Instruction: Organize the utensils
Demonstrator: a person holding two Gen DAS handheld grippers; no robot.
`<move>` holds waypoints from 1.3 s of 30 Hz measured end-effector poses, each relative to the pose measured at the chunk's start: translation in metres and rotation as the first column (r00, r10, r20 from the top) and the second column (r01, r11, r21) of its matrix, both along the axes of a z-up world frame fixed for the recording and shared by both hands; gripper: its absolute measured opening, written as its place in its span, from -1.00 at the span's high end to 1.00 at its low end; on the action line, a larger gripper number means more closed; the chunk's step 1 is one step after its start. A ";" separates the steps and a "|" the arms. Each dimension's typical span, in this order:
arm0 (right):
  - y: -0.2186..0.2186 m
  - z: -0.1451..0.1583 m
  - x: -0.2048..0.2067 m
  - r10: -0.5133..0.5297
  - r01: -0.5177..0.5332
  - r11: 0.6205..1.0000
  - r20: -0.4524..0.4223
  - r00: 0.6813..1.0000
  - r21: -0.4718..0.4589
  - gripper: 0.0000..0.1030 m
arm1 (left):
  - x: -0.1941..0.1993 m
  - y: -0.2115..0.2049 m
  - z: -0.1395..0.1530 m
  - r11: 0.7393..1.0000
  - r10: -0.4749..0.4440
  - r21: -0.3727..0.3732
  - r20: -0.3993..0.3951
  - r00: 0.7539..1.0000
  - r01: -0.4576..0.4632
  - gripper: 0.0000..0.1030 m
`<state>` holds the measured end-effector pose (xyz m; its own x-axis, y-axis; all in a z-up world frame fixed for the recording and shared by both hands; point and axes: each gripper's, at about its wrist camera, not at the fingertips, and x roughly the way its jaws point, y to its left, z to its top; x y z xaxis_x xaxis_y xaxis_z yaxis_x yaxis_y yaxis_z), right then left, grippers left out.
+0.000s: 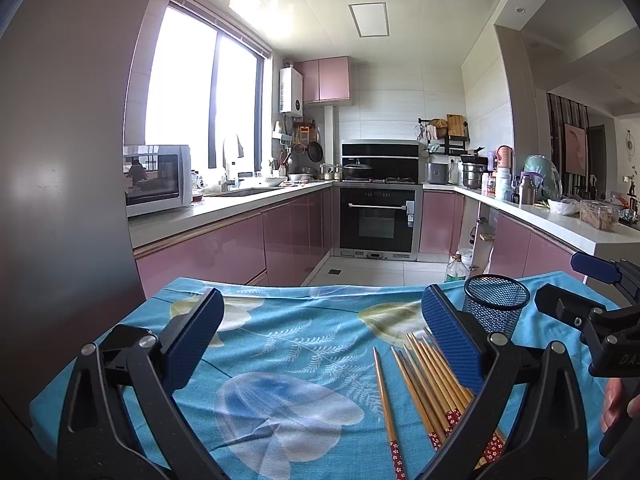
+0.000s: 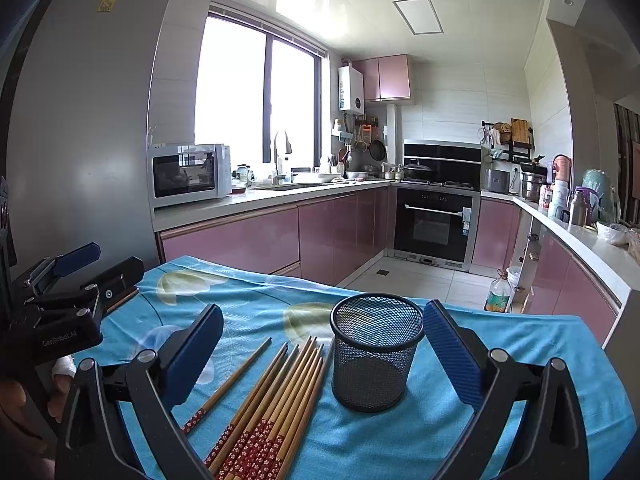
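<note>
My left tool (image 1: 320, 344) hangs over the left part of the tabletop (image 1: 280, 360), which is covered by a blue cloth printed with pale flowers. Its 2 blue pads stand wide apart and grip nothing; only cloth shows between them. Just inside its right pad lies 1 loose chopstick (image 1: 386, 408), a little apart from the others. Next comes the bundle of chopsticks (image 1: 432, 384), side by side, wooden with red patterned handle ends toward me and thin tips pointing away. My left tool's right pad covers part of that bundle.

To the right of the bundle the mesh cup (image 2: 376, 352) stands upright on the cloth, black wire, round, with nothing visible inside. The nearest chopstick tips come close to its wall; I cannot tell whether they touch.

My right tool (image 2: 323, 352) is spread wide as well and holds nothing. The bundle and the cup both sit between its pads, the cup just beside the right 1.
</note>
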<state>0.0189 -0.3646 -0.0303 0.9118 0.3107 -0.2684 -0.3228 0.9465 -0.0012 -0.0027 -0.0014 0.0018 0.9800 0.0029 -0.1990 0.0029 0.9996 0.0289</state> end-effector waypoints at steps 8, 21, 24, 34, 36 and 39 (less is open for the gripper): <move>0.000 0.000 0.000 0.001 -0.001 1.000 0.000 1.000 0.001 -0.87 | 0.000 0.000 0.000 1.000 -0.001 -0.001 0.000 1.000 0.001 -0.89; 0.000 0.002 0.000 0.001 -0.001 1.000 0.004 1.000 0.006 -0.87 | 0.000 0.001 0.001 1.000 -0.002 -0.004 0.001 1.000 0.002 -0.89; -0.001 0.003 0.000 0.004 -0.004 1.000 0.004 1.000 0.007 -0.87 | -0.001 0.001 0.001 1.000 0.001 -0.002 0.004 1.000 -0.001 -0.89; 0.001 0.003 0.002 0.008 -0.008 1.000 0.004 1.000 0.009 -0.87 | 0.000 0.001 0.003 1.000 0.000 -0.004 0.006 1.000 0.000 -0.89; 0.001 0.003 0.002 0.009 -0.009 1.000 0.003 1.000 0.008 -0.87 | 0.000 0.000 0.003 1.000 0.000 -0.003 0.006 1.000 0.000 -0.89; 0.002 0.003 0.003 0.011 -0.011 1.000 0.002 1.000 0.008 -0.87 | 0.000 0.001 0.003 1.000 0.000 -0.004 0.006 1.000 0.000 -0.89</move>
